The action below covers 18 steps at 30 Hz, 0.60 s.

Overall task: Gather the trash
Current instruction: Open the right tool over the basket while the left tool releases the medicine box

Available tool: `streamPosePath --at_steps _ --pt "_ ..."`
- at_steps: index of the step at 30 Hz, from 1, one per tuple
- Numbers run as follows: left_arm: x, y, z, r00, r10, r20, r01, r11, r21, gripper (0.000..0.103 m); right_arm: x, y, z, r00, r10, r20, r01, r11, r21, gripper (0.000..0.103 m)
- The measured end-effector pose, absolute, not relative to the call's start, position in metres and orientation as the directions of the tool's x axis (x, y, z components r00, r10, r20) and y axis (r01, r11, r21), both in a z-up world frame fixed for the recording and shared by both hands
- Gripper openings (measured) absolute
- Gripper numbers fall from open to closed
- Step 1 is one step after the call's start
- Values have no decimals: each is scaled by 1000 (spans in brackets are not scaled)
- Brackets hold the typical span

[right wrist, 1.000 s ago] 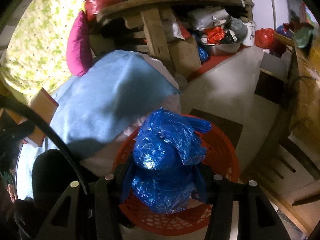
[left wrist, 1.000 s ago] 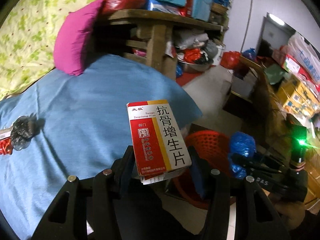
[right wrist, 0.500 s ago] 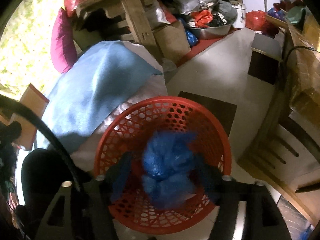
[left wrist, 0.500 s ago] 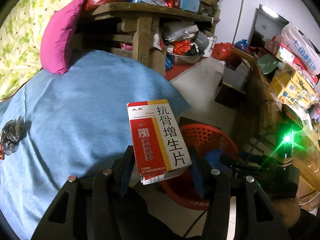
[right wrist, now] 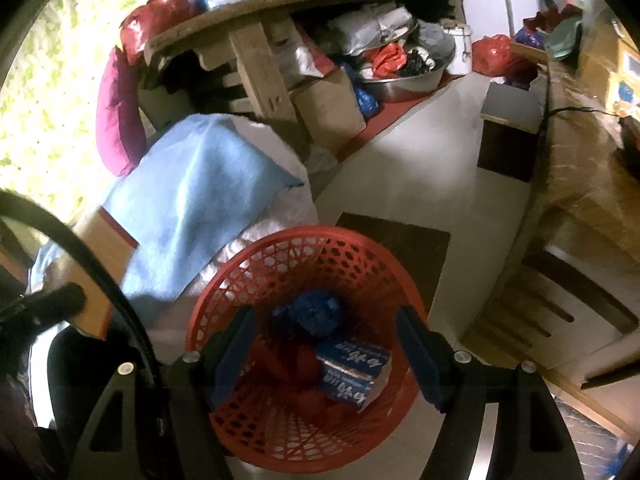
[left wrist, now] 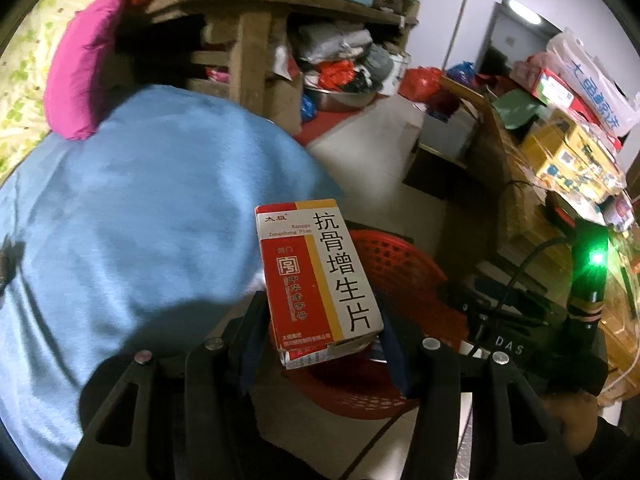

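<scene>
My left gripper [left wrist: 322, 320] is shut on a red, white and yellow medicine box [left wrist: 316, 276], held upright over the edge of the blue cloth [left wrist: 140, 200], just in front of the red mesh basket [left wrist: 404, 264]. My right gripper [right wrist: 326, 320] hangs open above the red basket [right wrist: 304, 240], with nothing between its fingers. Down inside the basket lie a crumpled blue plastic bag [right wrist: 316, 314], a blue carton [right wrist: 352, 368] and something red [right wrist: 296, 356]. The medicine box [right wrist: 100, 260] shows from behind at the left of the right wrist view.
A dark crumpled scrap [left wrist: 8, 256] lies on the blue cloth at the far left. A pink pillow [left wrist: 84, 68] leans by a cluttered wooden table [left wrist: 256, 40]. A wooden cabinet [right wrist: 580, 200] stands right of the basket, with pale floor [right wrist: 420, 168] between.
My right gripper opened and the blue bag fell from it into the red basket. My left gripper carried the medicine box closer to the basket.
</scene>
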State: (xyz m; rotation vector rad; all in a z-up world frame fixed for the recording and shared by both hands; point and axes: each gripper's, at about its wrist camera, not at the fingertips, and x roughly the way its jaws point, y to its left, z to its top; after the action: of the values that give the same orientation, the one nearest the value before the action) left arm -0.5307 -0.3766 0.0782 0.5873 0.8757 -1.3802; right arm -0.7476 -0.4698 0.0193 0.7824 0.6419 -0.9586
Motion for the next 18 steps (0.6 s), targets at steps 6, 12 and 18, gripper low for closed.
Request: streamPosePath --at_steps 6,12,18 --pt "-548 -390 70 -106 -554 -826 982 74 -175 63 -763 -474 24 430 -494 -755 899 311 309 76" --pt "-539 -394 73 -115 -567 -816 973 99 -206 72 -766 -473 28 436 -500 -748 897 312 314 76" --pt "-502 -376 85 -78 -600 -796 960 170 -223 72 -757 -473 29 446 -492 -747 891 322 320 76"
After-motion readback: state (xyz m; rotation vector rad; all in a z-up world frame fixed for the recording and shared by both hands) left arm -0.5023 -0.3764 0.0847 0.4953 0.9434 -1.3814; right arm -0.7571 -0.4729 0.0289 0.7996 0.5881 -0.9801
